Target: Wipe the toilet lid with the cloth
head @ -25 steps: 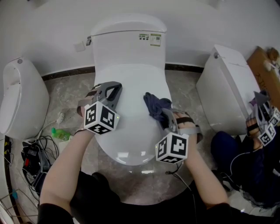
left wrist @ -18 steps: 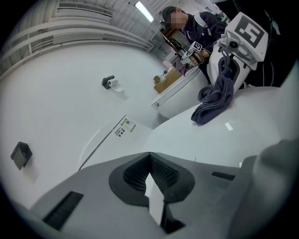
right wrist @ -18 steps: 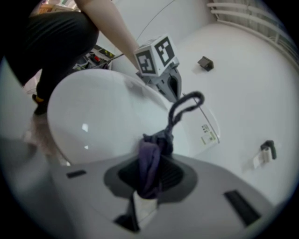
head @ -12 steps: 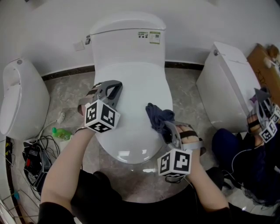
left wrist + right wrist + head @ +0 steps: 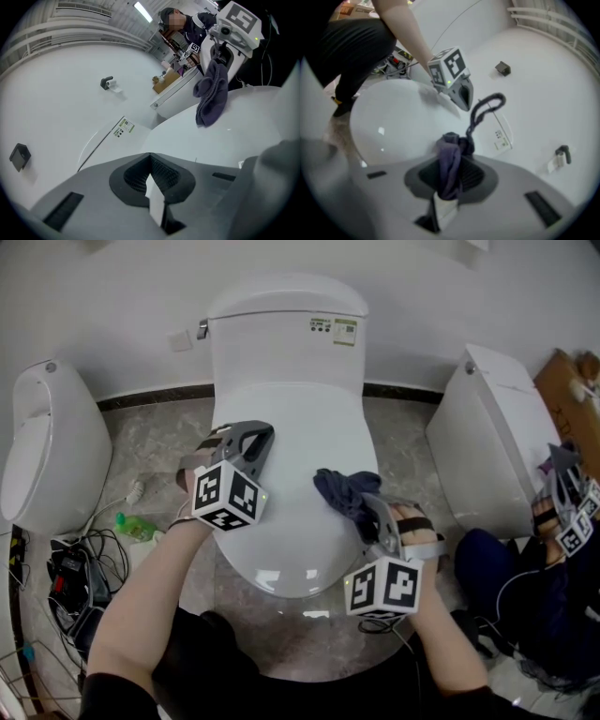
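Note:
The white toilet lid [image 5: 286, 446] lies closed below the tank [image 5: 286, 334]. A dark blue cloth [image 5: 345, 491] rests on the lid's right side, bunched, with my right gripper [image 5: 372, 512] shut on it. In the right gripper view the cloth [image 5: 452, 161] is pinched between the jaws and a strand curls up over the lid [image 5: 393, 124]. My left gripper [image 5: 251, 444] presses on the lid's left side, jaws shut with nothing between them. In the left gripper view the cloth [image 5: 212, 93] hangs from the right gripper [image 5: 220, 51] above the lid [image 5: 206, 145].
A white urinal [image 5: 42, 460] stands at the left, another white toilet tank [image 5: 492, 442] at the right. Cables and a green bottle [image 5: 131, 526] lie on the floor at the left. A second person with marker-cube grippers [image 5: 572, 521] is at the far right.
My right gripper has dragged the cloth down and right across the lid, toward me, then eased slightly back. The left gripper has stayed put on the lid's left side.

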`<state>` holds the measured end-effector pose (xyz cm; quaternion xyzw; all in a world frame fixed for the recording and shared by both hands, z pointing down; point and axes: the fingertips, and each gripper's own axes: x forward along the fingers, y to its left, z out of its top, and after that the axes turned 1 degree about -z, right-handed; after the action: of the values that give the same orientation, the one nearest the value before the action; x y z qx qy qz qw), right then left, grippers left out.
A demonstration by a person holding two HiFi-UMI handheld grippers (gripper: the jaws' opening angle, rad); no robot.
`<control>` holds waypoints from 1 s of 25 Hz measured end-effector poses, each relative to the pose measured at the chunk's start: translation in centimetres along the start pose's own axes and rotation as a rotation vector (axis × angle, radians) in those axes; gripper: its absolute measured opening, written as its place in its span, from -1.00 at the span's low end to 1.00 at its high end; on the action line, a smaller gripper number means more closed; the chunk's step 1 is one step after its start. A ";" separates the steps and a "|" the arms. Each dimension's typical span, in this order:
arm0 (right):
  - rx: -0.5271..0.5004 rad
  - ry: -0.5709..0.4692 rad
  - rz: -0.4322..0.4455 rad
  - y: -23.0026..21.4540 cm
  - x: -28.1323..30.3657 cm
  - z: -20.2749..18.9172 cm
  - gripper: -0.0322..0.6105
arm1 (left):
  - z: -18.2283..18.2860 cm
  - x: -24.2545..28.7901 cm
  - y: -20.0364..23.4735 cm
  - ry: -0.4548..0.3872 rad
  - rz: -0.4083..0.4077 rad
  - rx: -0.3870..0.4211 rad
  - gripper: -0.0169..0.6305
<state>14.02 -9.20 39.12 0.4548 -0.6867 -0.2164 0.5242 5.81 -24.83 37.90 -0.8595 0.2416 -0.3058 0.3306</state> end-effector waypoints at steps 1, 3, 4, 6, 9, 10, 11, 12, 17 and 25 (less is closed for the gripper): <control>-0.008 -0.009 -0.018 -1.1 0.5 0.5 -0.65 | 0.0 -0.1 0.0 -0.001 0.002 0.000 -0.91; -0.013 -0.024 -0.045 -3.2 1.8 1.6 -0.65 | 0.2 -0.5 -0.1 -0.005 0.007 0.002 -0.91; -0.012 -0.032 -0.055 -4.4 2.6 2.1 -0.65 | 0.3 -0.6 -0.1 -0.006 0.008 0.004 -0.91; -0.020 -0.045 -0.078 -7.2 4.7 3.4 -0.65 | 0.2 -0.8 0.0 -0.005 0.010 0.002 -0.91; -0.060 -0.040 -0.112 -11.8 8.8 5.2 -0.65 | 0.2 -0.8 0.7 -0.004 0.012 -0.010 -0.91; -0.075 -0.035 -0.121 -13.1 10.3 5.7 -0.65 | 0.2 -0.9 0.8 -0.006 0.013 -0.012 -0.91; -0.090 -0.029 -0.126 -14.1 11.7 6.2 -0.65 | 0.3 -0.9 1.0 -0.009 0.015 -0.013 -0.91; -0.103 -0.023 -0.126 -14.9 13.0 6.6 -0.65 | 0.4 -1.0 1.1 -0.011 0.018 -0.013 -0.91; -0.149 0.025 -0.071 -16.3 19.0 7.6 -0.65 | -0.1 -1.4 1.6 -0.007 0.023 -0.032 -0.91; -0.179 0.098 0.051 -12.6 22.4 5.4 -0.65 | -1.1 -1.1 1.6 0.016 0.008 -0.046 -0.91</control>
<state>13.20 -35.48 39.18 0.3987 -0.6493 -0.2411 0.6012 3.93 -25.72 36.99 -0.8634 0.2545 -0.3058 0.3102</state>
